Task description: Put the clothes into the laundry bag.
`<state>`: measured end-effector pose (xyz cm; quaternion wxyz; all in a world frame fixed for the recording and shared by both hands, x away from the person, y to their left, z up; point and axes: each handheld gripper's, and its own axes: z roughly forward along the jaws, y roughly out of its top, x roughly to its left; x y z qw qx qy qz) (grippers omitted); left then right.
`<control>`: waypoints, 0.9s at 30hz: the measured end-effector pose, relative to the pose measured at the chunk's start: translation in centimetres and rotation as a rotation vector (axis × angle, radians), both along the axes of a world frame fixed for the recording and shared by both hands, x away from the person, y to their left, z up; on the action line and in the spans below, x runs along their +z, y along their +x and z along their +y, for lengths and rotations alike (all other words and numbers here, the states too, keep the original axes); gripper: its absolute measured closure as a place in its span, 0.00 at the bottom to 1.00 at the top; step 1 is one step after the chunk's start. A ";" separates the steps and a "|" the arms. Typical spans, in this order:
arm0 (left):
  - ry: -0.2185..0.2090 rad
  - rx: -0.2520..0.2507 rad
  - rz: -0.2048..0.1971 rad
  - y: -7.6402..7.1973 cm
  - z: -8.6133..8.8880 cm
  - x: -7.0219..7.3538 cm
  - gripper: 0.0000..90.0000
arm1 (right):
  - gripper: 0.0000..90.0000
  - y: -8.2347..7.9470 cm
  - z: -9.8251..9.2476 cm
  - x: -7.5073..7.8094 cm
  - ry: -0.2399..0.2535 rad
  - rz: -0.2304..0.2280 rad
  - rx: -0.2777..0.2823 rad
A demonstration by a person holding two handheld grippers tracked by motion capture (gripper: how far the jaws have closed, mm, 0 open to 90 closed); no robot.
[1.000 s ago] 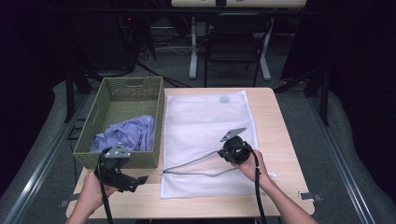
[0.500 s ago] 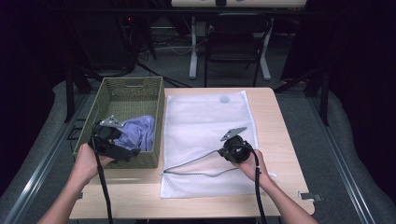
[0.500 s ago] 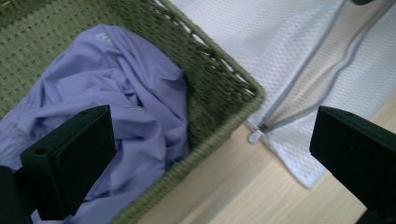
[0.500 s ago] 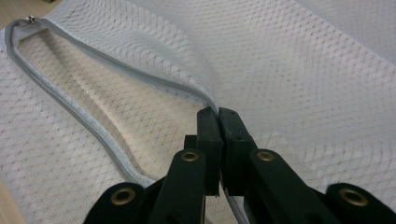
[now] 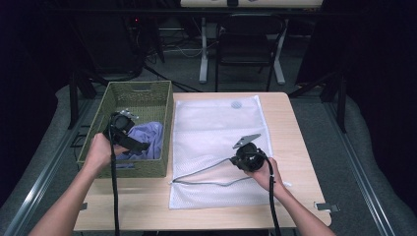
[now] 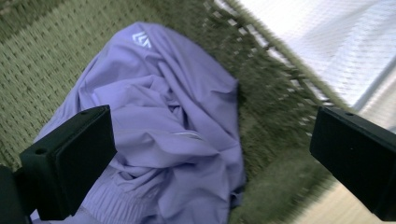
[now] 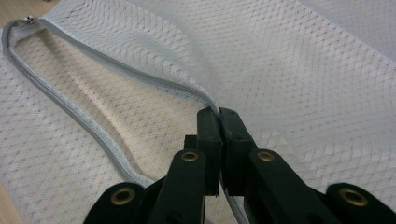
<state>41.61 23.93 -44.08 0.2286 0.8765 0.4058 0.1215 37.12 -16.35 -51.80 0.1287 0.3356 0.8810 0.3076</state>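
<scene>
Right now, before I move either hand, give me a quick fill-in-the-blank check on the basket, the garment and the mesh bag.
1. The purple garment lies inside the woven green ____.
2. The right gripper is shut on the zipper edge of the white ____ laundry bag.
3. The left gripper hangs over the garment with its jaws ____.

Missing words: basket; mesh; open
</scene>
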 end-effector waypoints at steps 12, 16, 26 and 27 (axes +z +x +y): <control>0.086 0.026 0.073 3.1 -0.5 -2.6 0.00 | 0.98 -0.1 0.0 -0.1 0.003 0.007 -0.004; 0.104 0.032 0.102 3.8 -0.7 -3.4 0.00 | 0.98 0.0 -0.1 -0.2 -0.001 0.010 -0.006; 0.156 0.034 0.183 5.1 -0.4 -4.7 0.00 | 0.98 0.0 -0.3 -0.2 0.001 0.013 -0.009; 0.163 0.034 0.196 5.3 -0.3 -4.8 0.00 | 0.98 0.0 -0.3 -0.2 0.001 0.014 -0.011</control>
